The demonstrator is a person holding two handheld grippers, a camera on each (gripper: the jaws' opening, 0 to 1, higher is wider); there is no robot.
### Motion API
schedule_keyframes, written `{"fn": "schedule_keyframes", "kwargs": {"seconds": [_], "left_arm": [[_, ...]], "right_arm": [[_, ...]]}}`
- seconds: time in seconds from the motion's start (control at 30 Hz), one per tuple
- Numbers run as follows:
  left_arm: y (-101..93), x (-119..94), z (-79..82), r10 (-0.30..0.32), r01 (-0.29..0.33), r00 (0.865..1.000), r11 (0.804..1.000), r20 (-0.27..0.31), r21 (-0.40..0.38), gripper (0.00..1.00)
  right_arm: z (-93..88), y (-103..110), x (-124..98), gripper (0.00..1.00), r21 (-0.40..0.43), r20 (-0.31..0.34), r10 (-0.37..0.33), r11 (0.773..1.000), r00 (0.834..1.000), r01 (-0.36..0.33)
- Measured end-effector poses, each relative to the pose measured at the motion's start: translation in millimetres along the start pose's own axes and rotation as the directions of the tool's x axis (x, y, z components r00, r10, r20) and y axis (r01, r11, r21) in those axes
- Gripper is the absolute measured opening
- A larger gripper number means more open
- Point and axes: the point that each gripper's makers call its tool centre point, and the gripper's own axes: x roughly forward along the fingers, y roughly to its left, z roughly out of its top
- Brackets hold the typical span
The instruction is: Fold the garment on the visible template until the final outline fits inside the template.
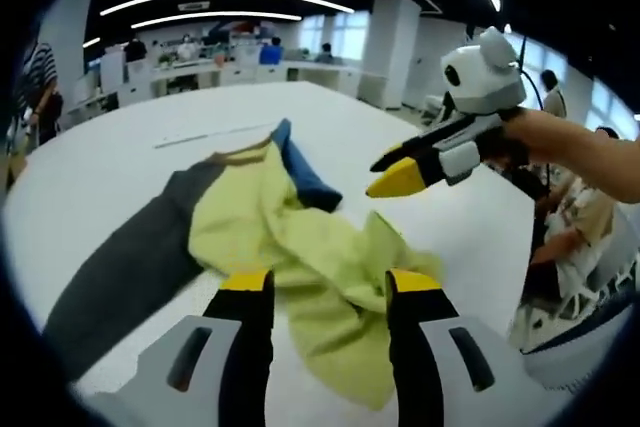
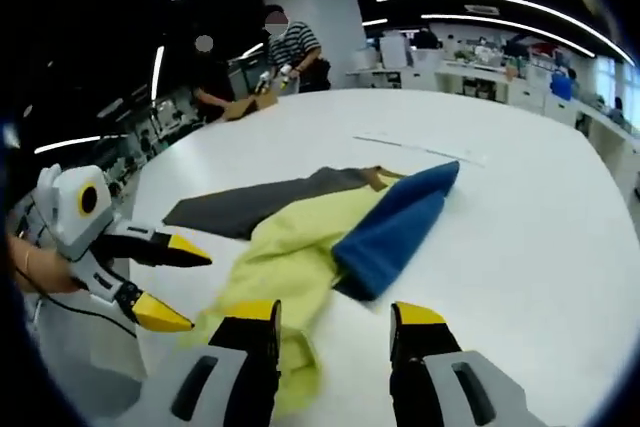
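I work at a broad white table (image 1: 420, 137) in a large open office with long ceiling light strips, white pillars and desks along the far wall; people stand or sit near the table's edges. The garment (image 1: 290, 237) lies crumpled on the table, a mix of yellow-green, dark grey and blue cloth. In the left gripper view its grey sleeve (image 1: 130, 257) runs long and flat toward 7 o'clock, the blue part (image 1: 305, 182) reaches up toward 12 o'clock, and the yellow-green bulk spreads from the centre toward 5 o'clock. In the right gripper view the garment (image 2: 300, 247) stretches across the middle, grey sleeve (image 2: 250, 205) toward 10 o'clock and blue sleeve (image 2: 395, 222) angled toward 1 o'clock. My left hand-held gripper (image 1: 330, 282) hangs over the yellow-green cloth with its jaws spread wide, gripping nothing; in the right gripper view it (image 2: 170, 282) comes in at 8 o'clock, jaws parted, just beside the cloth's edge. My right hand-held gripper (image 2: 335, 312) is likewise released, jaws wide apart above the yellow-green hem; in the left gripper view it (image 1: 395, 172) hovers at 2 o'clock, clear of the cloth.
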Motion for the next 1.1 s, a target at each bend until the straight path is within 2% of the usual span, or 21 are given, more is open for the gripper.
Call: {"fn": "schedule_keyframes", "kwargs": {"seconds": [0.13, 0.3, 0.43, 0.57, 0.73, 0.87, 1.0, 1.1], "left_arm": [[-0.8, 6, -11.5, 0.011, -0.011, 0.999, 1.000, -0.030, 0.001, 0.42], [2.1, 12, -22.6, 0.036, -0.037, 0.997, 0.999, -0.064, -0.003, 0.41], [6.2, 16, -28.6, 0.068, -0.072, 0.994, 0.997, -0.085, -0.041, 0.39], [8.3, 20, -33.5, 0.098, -0.103, 0.990, 0.993, -0.103, -0.049, 0.38], [2.6, 24, -41.3, 0.099, -0.107, 0.986, 0.993, -0.135, -0.054, 0.26], [0.4, 25, -44.4, 0.088, -0.097, 0.985, 0.994, -0.151, -0.058, 0.11], [2.9, 23, -41.8, 0.097, -0.105, 0.985, 0.993, -0.141, -0.049, 0.04], [8.0, 18, -38.7, 0.110, -0.118, 0.986, 0.991, -0.128, -0.058, 0.03]], "right_arm": [[-5.8, -12, 13, 0.31, 0.014, -0.003, -0.027, 1.000, 1.000, 0.027], [-9.6, -23, 30, 0.26, 0.072, 0.020, -0.062, 0.996, 0.998, 0.060], [-9.4, -28, 39, 0.22, 0.108, 0.047, -0.091, 0.990, 0.995, 0.085], [-10.8, -29, 46, 0.18, 0.134, 0.057, -0.107, 0.986, 0.993, 0.098], [-16.1, -30, 52, 0.11, 0.167, 0.056, -0.132, 0.979, 0.990, 0.121], [-13.6, -31, 52, 0.05, 0.193, 0.081, -0.141, 0.973, 0.987, 0.123], [-13.5, -31, 53, 0.00, 0.184, 0.089, -0.150, 0.974, 0.985, 0.132], [-13.1, -31, 52, 0.00, 0.178, 0.089, -0.154, 0.975, 0.984, 0.136]]}}
